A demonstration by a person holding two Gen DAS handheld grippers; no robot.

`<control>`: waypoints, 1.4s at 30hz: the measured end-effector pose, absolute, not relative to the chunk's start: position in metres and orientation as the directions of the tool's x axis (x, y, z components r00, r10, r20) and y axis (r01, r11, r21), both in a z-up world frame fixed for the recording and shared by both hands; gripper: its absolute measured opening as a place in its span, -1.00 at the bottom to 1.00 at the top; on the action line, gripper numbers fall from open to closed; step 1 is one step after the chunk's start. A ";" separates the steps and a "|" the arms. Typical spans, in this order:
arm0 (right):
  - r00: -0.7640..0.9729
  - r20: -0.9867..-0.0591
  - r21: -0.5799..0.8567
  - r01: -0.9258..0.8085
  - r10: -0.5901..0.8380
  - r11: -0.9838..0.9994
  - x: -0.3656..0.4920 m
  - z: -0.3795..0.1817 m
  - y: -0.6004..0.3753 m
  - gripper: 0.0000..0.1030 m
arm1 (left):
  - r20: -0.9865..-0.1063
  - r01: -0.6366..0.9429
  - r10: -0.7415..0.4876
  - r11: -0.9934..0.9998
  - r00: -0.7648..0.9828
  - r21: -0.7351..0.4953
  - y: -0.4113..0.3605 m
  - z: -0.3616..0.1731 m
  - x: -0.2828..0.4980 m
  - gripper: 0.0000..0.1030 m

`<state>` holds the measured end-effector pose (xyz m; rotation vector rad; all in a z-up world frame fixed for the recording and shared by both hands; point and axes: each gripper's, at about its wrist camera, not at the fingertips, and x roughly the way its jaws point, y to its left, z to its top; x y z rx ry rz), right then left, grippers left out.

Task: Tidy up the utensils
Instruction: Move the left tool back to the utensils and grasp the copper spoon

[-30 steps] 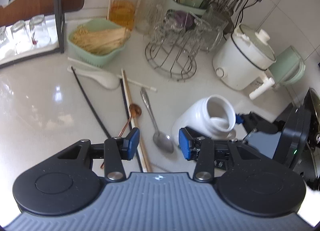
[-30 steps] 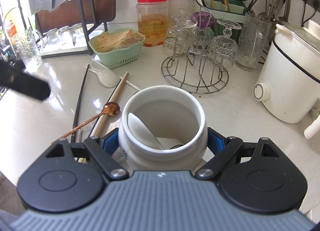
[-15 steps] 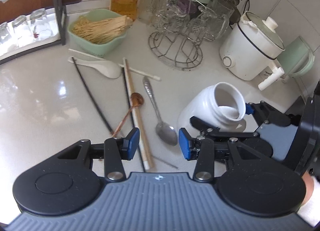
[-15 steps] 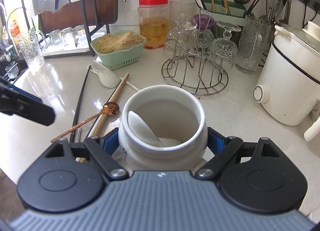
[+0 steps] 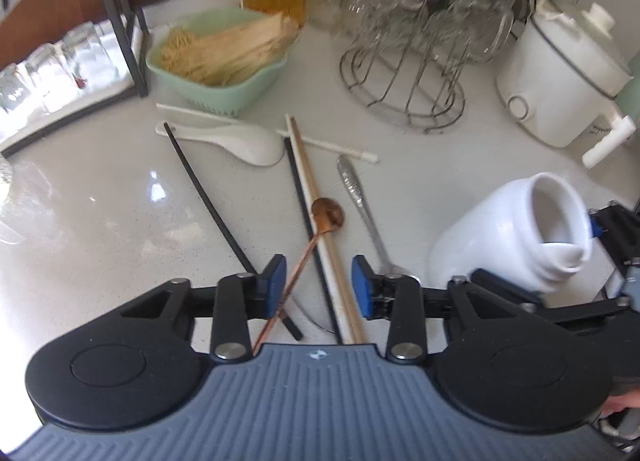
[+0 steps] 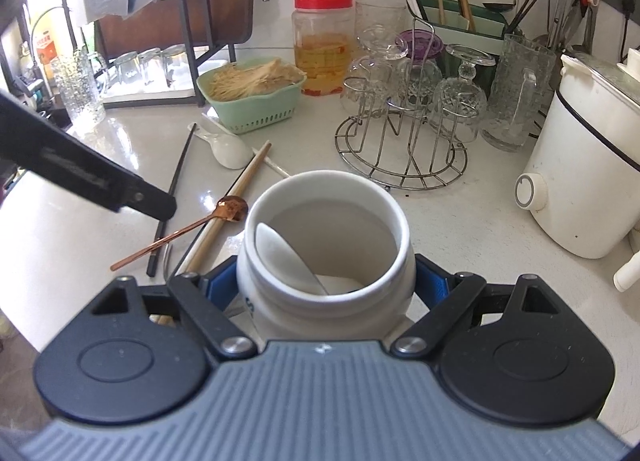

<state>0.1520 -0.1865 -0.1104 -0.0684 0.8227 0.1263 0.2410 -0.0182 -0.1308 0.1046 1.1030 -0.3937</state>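
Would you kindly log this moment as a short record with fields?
Left tool: closing, copper spoon handle and chopsticks between its pads
Right tool: clamped on white jar
Jar contents: white ceramic spoon
Loose on counter: metal spoon, white soup spoon

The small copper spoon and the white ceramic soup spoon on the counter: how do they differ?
The small copper spoon is thin, shiny and reddish with a long straight handle; the white ceramic soup spoon is broad, matte and deeper. The copper spoon lies across the pale wooden chopsticks, near the left gripper; the white one lies farther off, by the green basket. Both lie loose on the counter.
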 end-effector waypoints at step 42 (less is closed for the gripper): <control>0.658 -0.753 -0.022 -0.031 0.004 0.999 0.159 -0.109 -0.174 0.76 | -0.930 0.634 -0.241 0.773 0.277 -0.012 -0.052 -0.186 0.294 -0.88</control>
